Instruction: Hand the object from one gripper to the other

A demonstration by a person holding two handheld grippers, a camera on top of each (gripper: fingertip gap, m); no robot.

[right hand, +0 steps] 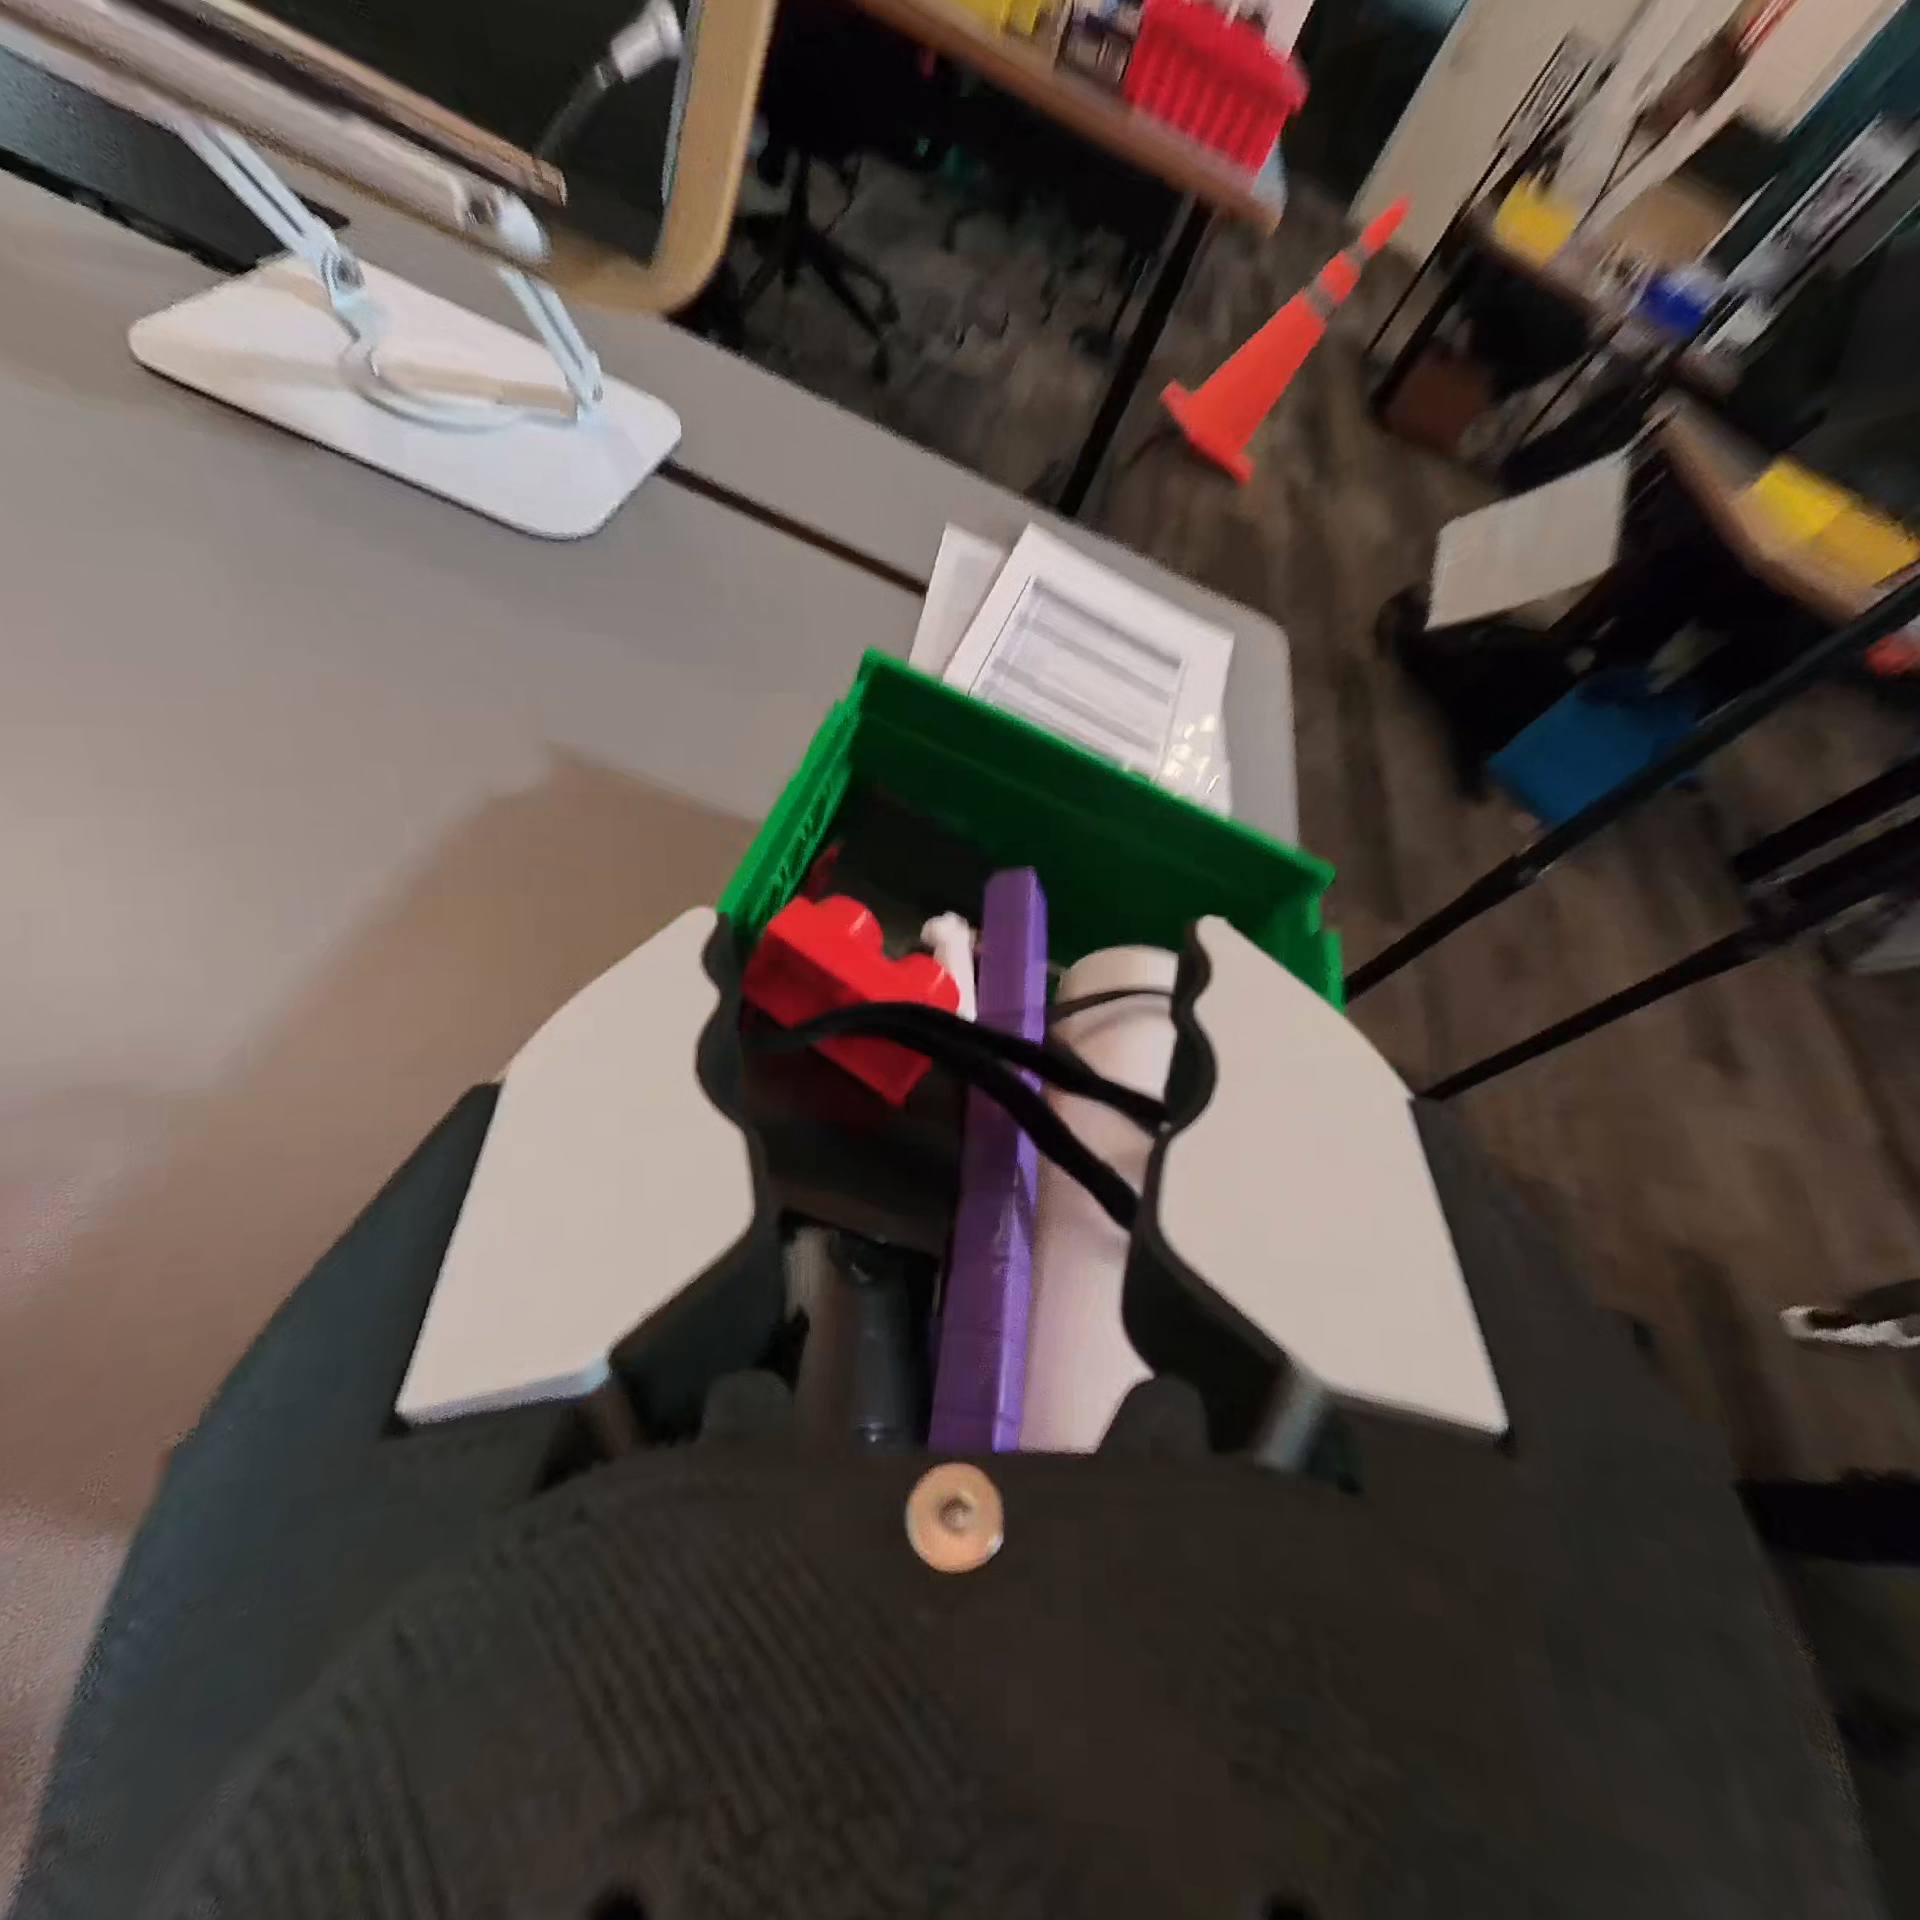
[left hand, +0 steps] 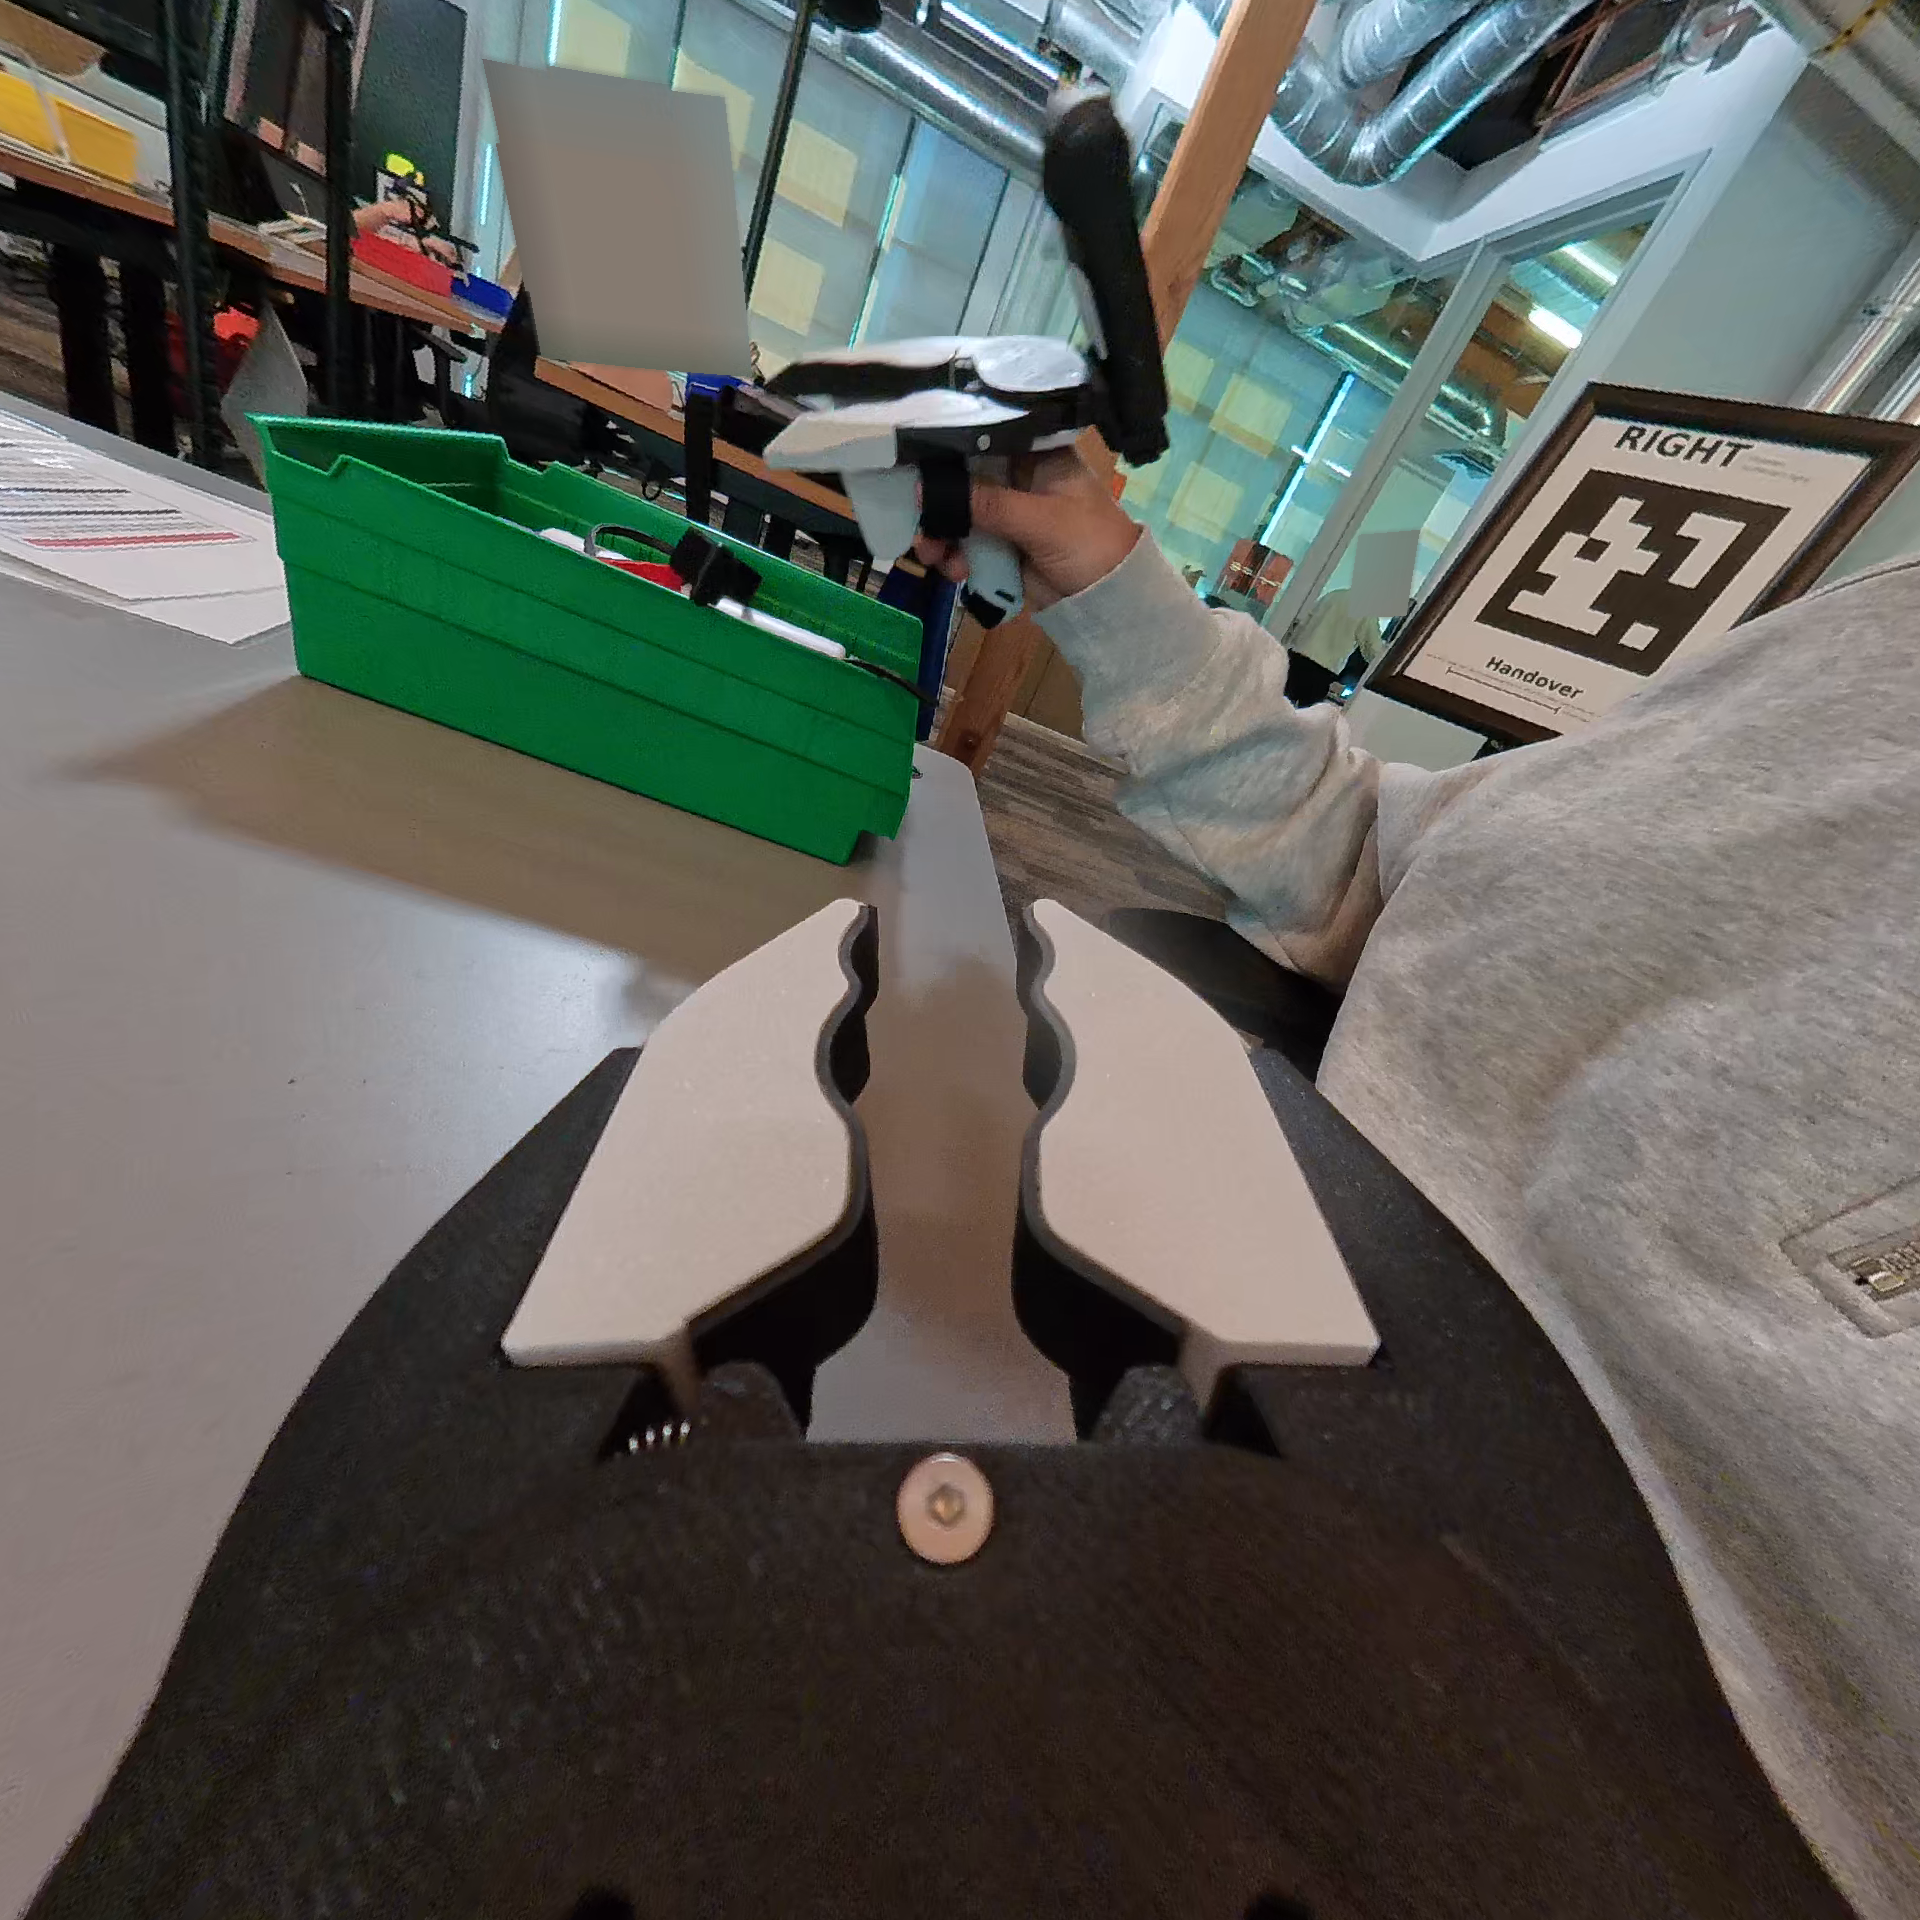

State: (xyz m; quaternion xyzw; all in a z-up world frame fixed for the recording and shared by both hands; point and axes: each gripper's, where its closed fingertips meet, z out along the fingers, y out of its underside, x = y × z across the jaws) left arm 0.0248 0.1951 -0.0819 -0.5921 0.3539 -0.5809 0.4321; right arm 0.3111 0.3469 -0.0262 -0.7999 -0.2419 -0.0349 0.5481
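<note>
I judge the handover has barely started: nothing is picked up, so the grasp, the lift, the meeting of the two tools and the release are all left.

My left tool (left hand: 943,925), grey flat fingers on a black printed body, lies low over the grey matte surface (left hand: 312,1039) with a narrow gap between its fingers and only bare tabletop showing through it. It holds nothing.

My right tool (right hand: 954,940) hangs above the green plastic bin (right hand: 1091,821) with its fingers spread wide and empty. From the left wrist view I can see it raised in the air over the bin's near end, gripped by a hand (left hand: 1049,540) in a grey sleeve.

The object is not named, so I cannot tell which piece is meant. Lying in the bin are a long purple plastic bar (right hand: 1003,1143), a red block-like plastic piece (right hand: 847,982), a white rounded cylinder (right hand: 1101,1195) and a thin black cord (right hand: 987,1049) draped across them.

If the purple bar is the target, its long axis runs along the bin's length, nearly in line with the right tool's pointing direction, one end toward the bin's far wall and the other under the tool's body. The fingers stand either side of it, so closing across its narrow width looks feasible, though the cord crosses it and could snag.
</note>
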